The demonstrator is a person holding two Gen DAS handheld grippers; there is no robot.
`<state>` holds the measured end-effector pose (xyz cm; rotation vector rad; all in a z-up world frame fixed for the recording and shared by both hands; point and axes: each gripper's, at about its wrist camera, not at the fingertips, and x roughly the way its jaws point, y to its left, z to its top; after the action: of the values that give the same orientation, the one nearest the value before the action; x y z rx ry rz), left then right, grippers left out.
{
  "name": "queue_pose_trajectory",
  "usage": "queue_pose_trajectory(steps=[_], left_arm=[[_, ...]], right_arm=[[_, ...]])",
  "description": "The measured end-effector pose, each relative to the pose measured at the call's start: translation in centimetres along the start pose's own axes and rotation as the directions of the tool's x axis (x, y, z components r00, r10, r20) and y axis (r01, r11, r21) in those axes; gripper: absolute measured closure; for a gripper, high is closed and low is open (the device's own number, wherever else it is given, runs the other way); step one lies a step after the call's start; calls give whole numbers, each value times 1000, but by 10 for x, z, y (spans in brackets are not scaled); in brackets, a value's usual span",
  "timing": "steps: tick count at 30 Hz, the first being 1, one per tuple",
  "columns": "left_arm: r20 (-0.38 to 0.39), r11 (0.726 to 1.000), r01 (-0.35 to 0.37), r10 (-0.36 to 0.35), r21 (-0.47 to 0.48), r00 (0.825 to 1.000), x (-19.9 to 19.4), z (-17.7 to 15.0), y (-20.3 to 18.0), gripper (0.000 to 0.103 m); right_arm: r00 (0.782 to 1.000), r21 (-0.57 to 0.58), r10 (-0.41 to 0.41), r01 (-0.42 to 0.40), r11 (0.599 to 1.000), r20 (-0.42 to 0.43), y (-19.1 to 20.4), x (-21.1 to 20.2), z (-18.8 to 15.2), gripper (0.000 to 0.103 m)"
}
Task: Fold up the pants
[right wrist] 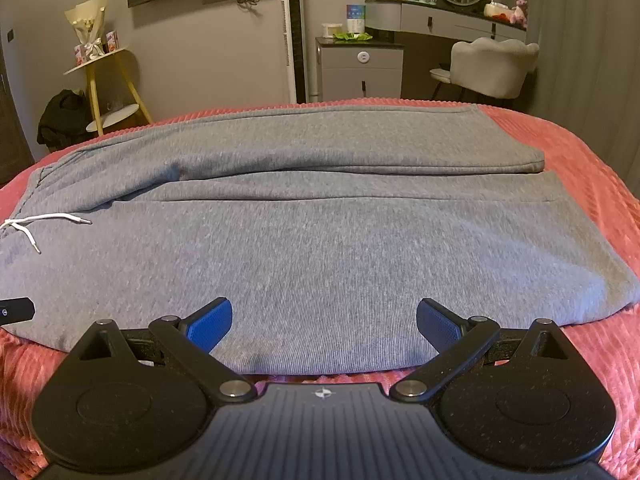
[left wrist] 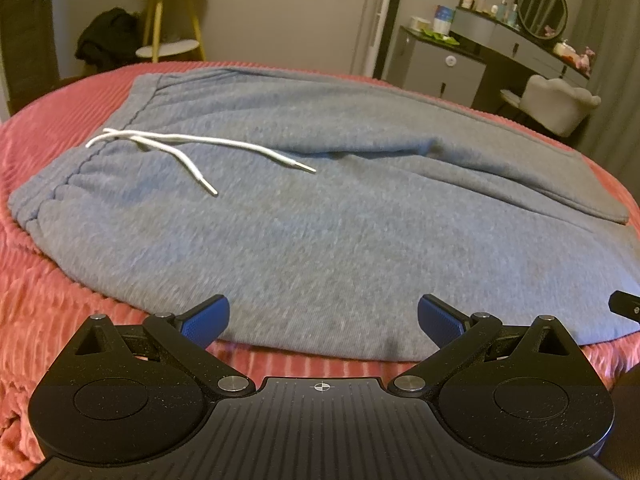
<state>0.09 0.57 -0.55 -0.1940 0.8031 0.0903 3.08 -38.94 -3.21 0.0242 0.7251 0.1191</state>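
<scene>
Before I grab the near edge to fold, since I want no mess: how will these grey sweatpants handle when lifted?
The grey sweatpants look thick and soft, so probably floppy, sagging between grips. The loose white drawstring will likely dangle. The ribbed pink bedspread may drag the cloth.

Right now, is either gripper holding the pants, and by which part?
Nothing is held. The left gripper and right gripper are both open at the near edge of the pants.

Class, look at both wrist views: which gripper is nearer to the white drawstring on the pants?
Left. The left gripper is at the near hem, the drawstring ahead to its left. From the right gripper, the drawstring lies far left.
</scene>
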Motion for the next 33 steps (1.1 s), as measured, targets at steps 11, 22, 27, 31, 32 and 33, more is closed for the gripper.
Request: queue_pose_trajectory(steps=[11, 22, 27, 31, 32, 33], left_arm=[[-6, 1000, 0, 0, -7, 1000, 1, 0, 0, 0], [-14, 1000, -2, 2, -22, 1000, 2, 0, 3, 0], [-21, 1000, -4, 4, -24, 1000, 3, 0, 4, 0], [-24, 1000, -6, 6, -25, 1000, 4, 0, 3, 0], [-27, 1000, -8, 7, -25, 1000, 4, 0, 3, 0], [-29, 1000, -8, 7, -25, 1000, 4, 0, 4, 0]], right_arm=[[1000, 3, 6, -6, 1000, 1, -1, -2, 1, 4], [1000, 9, 9, -9, 1000, -7, -2, 1, 1, 4], [1000, 10, 10, -10, 1000, -10, -1, 2, 0, 4], [1000, 10, 10, -10, 1000, -11, -1, 2, 0, 4], [1000, 10, 9, -9, 1000, -12, -1, 3, 0, 4], [1000, 10, 10, -9, 1000, -13, -1, 4, 0, 4]])
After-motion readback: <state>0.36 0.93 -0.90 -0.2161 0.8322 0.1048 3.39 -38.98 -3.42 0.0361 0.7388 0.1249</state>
